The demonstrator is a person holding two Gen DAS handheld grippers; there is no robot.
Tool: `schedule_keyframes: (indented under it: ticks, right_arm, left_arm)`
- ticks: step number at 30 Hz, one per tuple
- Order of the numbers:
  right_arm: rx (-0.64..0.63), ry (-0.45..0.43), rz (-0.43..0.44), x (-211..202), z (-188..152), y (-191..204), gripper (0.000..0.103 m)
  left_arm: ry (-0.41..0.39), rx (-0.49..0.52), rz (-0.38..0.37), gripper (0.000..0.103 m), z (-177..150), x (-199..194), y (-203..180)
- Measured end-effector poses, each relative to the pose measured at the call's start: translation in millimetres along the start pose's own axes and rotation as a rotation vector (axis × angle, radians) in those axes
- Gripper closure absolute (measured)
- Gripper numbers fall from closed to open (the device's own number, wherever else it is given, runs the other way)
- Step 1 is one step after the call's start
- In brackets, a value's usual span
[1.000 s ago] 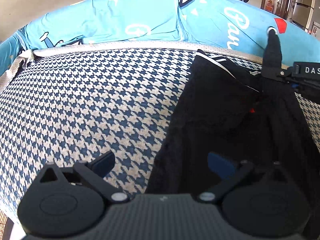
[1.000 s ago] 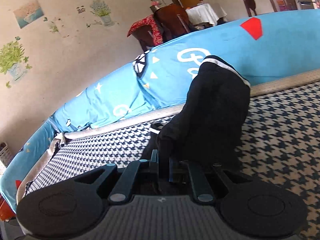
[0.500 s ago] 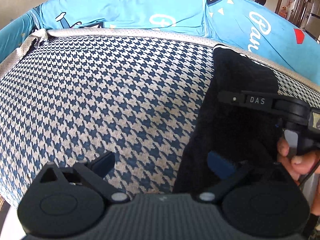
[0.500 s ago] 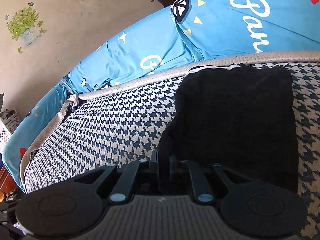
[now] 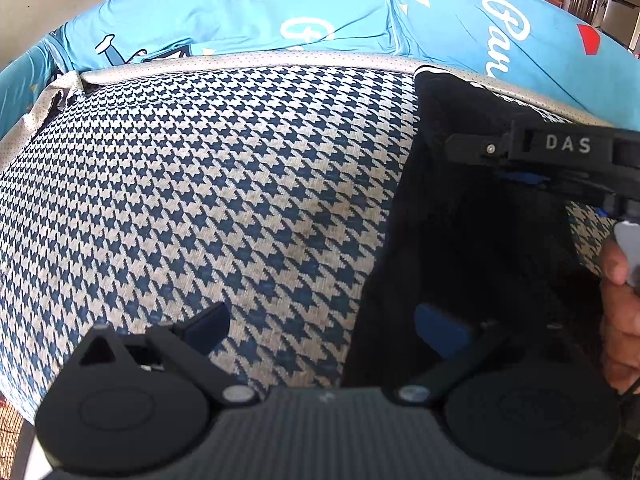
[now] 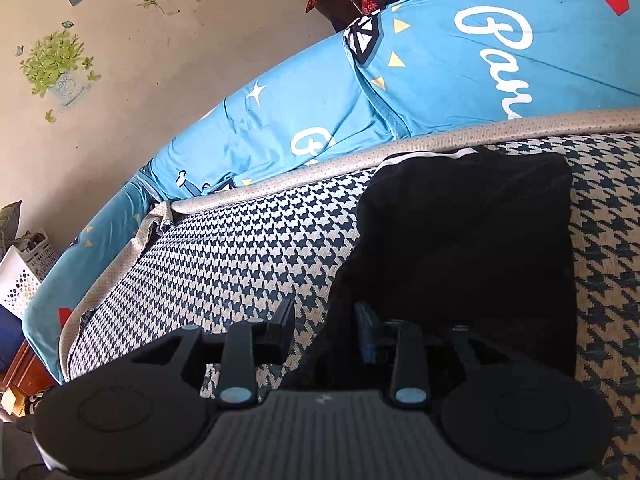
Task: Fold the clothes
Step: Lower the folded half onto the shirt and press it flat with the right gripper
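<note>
Black garment [image 6: 460,248] folded on houndstooth cushion [image 6: 248,248], center right of frame, long axis running up. Right gripper [image 6: 326,330] at its lower left edge, opening, cloth between. Left gripper [image 5: 320,328] wide open, empty.

The black garment [image 5: 460,240] runs past the left wrist view's bottom edge behind the left gripper [image 5: 320,328]; its folds blur into darkness.

Houndstooth cushion [image 5: 224,184] left of black garment [image 6: 472,248] open; blue backrest [image 5: 280,12] blocks far edge.
</note>
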State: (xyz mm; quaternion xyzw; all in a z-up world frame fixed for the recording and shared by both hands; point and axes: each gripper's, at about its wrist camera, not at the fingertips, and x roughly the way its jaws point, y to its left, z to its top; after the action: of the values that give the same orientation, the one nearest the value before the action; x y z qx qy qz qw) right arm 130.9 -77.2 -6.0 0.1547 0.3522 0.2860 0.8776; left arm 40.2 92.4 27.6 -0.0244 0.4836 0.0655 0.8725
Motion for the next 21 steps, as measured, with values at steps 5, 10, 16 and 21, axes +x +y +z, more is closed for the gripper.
schedule_keyframes:
  ticks: [5,10,16,21]
  right_arm:
    - [0.002,-0.015,0.003,-20.9,3.2,-1.1,0.069]
    - [0.005,-0.010,-0.021,-40.6,-2.1,-6.0,0.069]
    - [-0.008,0.010,-0.061,-58.5,-13.7,-14.5,0.069]
    - [0.014,0.011,-0.104,-77.2,-21.3,-20.4,0.069]
  left_arm:
    - [0.004,0.042,0.008,0.000,-2.0,2.8,-7.4]
    - [0.010,0.069,0.012,0.000,-6.0,5.4,-12.1]
    - [0.021,0.100,0.013,0.000,-13.7,11.1,-11.6]
    - [0.026,0.099,-0.003,0.000,-21.0,16.8,-4.2]
